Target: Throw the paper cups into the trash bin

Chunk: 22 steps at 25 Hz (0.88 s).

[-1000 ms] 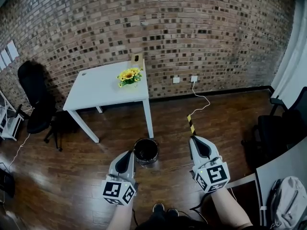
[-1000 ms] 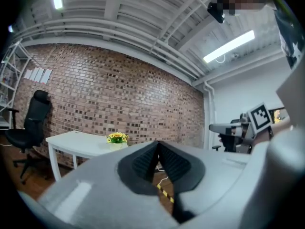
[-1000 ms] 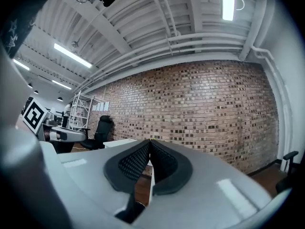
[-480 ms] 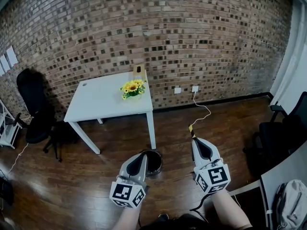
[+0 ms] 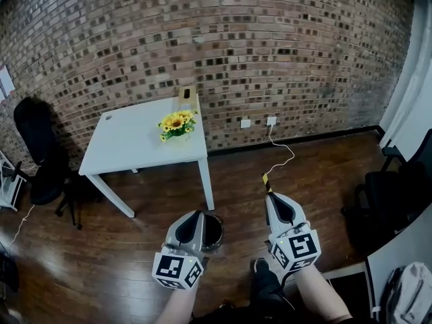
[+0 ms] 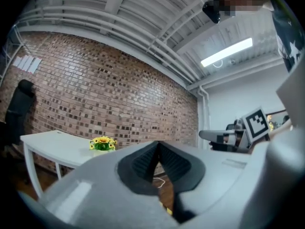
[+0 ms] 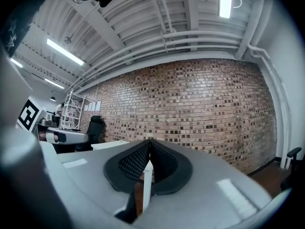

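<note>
Head view shows me the trash bin (image 5: 214, 231) on the floor (image 5: 121, 248) below the white surface's (image 5: 135, 140) front right corner, partly behind my left gripper (image 5: 196, 216), with the right gripper (image 5: 277, 198) alongside; left gripper view shows fingers (image 6: 141, 160) clenched, empty; right gripper view shows fingers (image 7: 131, 163) clenched, empty too.

Trash bin (image 5: 215, 230), white table (image 5: 131, 140) on floor (image 5: 324, 181)
</note>
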Each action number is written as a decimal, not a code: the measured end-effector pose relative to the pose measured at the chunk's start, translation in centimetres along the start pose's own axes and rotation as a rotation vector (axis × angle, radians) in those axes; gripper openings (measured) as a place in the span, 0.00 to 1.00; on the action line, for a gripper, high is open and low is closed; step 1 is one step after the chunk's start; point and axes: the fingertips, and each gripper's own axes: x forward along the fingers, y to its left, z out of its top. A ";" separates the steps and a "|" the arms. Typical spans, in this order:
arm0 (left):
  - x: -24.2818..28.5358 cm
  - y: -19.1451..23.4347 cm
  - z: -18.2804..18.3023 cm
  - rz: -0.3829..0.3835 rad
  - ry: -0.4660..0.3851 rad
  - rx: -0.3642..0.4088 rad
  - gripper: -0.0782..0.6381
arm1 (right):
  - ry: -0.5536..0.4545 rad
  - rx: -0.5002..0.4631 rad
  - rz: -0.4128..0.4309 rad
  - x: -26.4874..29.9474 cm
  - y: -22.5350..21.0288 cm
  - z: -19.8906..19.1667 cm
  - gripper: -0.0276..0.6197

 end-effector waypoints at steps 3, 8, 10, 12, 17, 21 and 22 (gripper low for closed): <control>3.9 1.0 -0.1 0.036 -0.002 0.018 0.12 | -0.009 0.014 0.029 3.4 -2.8 -0.6 0.05; 10.8 2.2 0.4 0.090 -0.008 0.049 0.11 | -0.017 0.020 0.077 9.1 -8.4 -0.8 0.05; 13.4 2.5 0.5 0.106 -0.008 0.061 0.12 | -0.019 0.025 0.086 10.9 -10.7 -0.9 0.05; 15.9 2.9 0.6 0.124 -0.011 0.070 0.12 | -0.025 0.030 0.100 12.5 -12.8 -0.9 0.05; 21.6 3.0 0.1 0.143 0.001 0.100 0.12 | -0.018 0.019 0.138 15.0 -17.4 -1.5 0.05; 24.7 2.7 0.2 0.135 0.007 0.130 0.12 | -0.028 0.015 0.143 16.4 -20.4 -1.7 0.05; 25.2 2.7 0.2 0.133 0.012 0.131 0.12 | -0.026 0.026 0.133 16.7 -21.1 -1.9 0.05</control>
